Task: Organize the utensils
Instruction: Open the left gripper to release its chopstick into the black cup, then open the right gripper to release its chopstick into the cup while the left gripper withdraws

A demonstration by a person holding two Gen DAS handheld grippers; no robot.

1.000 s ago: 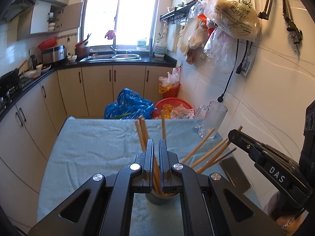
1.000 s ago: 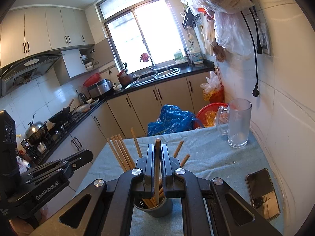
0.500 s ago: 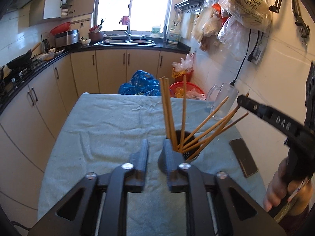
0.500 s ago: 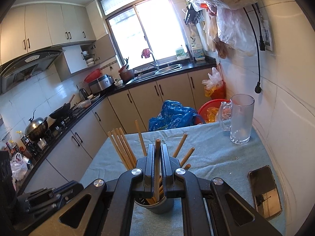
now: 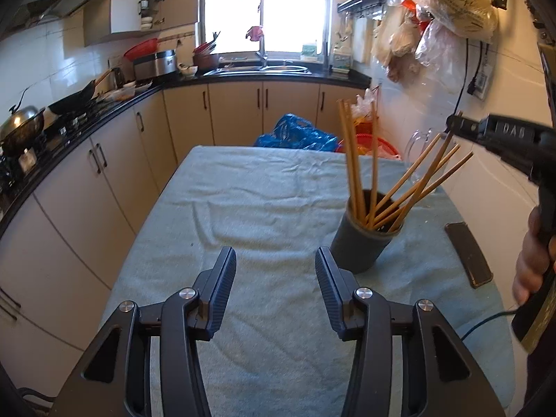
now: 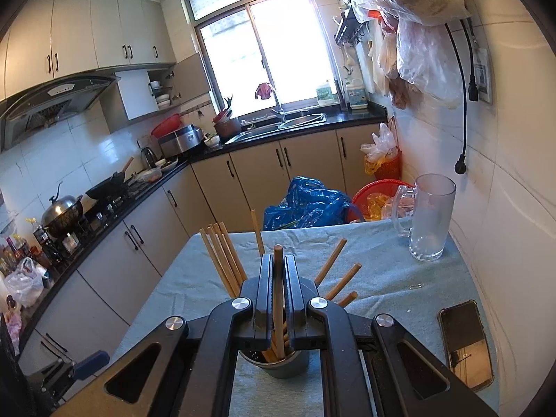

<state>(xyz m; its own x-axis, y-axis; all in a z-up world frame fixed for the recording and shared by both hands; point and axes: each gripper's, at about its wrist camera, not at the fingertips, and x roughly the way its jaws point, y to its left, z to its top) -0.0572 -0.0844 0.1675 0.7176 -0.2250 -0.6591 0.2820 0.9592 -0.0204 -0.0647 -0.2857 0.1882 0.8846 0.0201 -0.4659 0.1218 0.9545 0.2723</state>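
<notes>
Wooden chopsticks (image 5: 373,173) stand fanned out in a dark cylindrical metal holder (image 5: 365,239) on a table draped in a wrinkled pale-blue cloth (image 5: 264,205). Near the wall, a clear glass handled mug (image 6: 429,217) stands at the far corner and a black smartphone (image 6: 464,342) lies flat beside the holder. The left gripper (image 5: 274,279) hangs over bare cloth just left of the holder, its jaws opening with nothing between them. The right gripper (image 6: 278,292) is clamped tight on one upright chopstick (image 6: 278,278) directly above the holder, its lower end among the others inside.
</notes>
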